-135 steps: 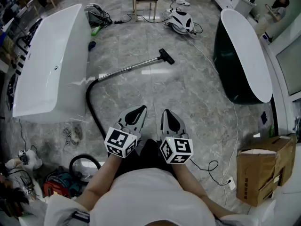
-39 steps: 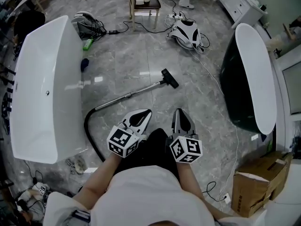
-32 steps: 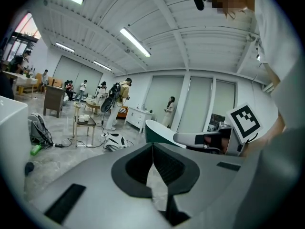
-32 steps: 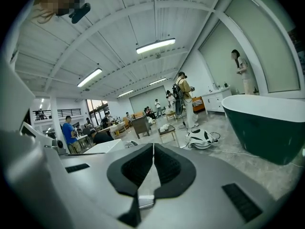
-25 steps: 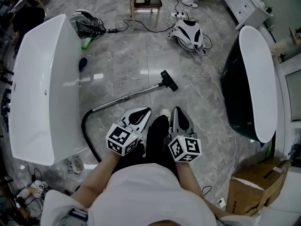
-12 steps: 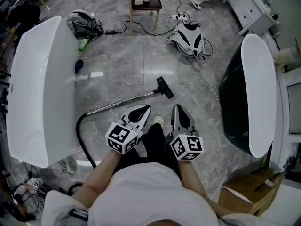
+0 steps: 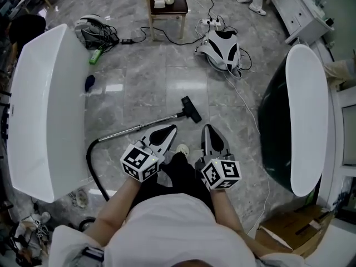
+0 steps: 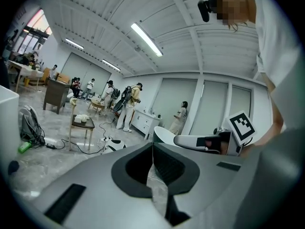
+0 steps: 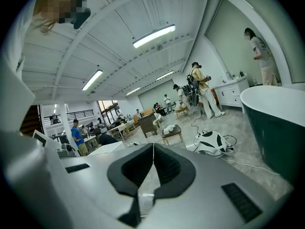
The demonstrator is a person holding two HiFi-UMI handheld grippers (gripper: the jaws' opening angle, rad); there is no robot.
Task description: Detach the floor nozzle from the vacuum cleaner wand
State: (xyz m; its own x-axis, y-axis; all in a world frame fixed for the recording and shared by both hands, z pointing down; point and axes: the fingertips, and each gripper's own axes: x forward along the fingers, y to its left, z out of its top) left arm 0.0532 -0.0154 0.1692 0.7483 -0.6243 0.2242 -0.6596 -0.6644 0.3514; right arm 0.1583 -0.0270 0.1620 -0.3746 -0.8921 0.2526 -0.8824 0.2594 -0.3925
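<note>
The black floor nozzle lies on the grey marble floor at the end of a slim metal wand. The wand runs down-left into a black hose. My left gripper hovers shut just short of the wand, with nothing in it. My right gripper is also shut and empty, a little below and right of the nozzle. In both gripper views the jaws meet in a closed seam, left gripper and right gripper, and the nozzle is out of sight there.
A white bathtub stands at the left and a dark green one at the right. A white backpack-like unit with cables and a small stool sit beyond. A cardboard box is at lower right. People stand far back.
I have walked forward with both shut grippers: the nozzle and wand have drawn closer to them and sit just ahead of the tips. Neither gripper has opened.
</note>
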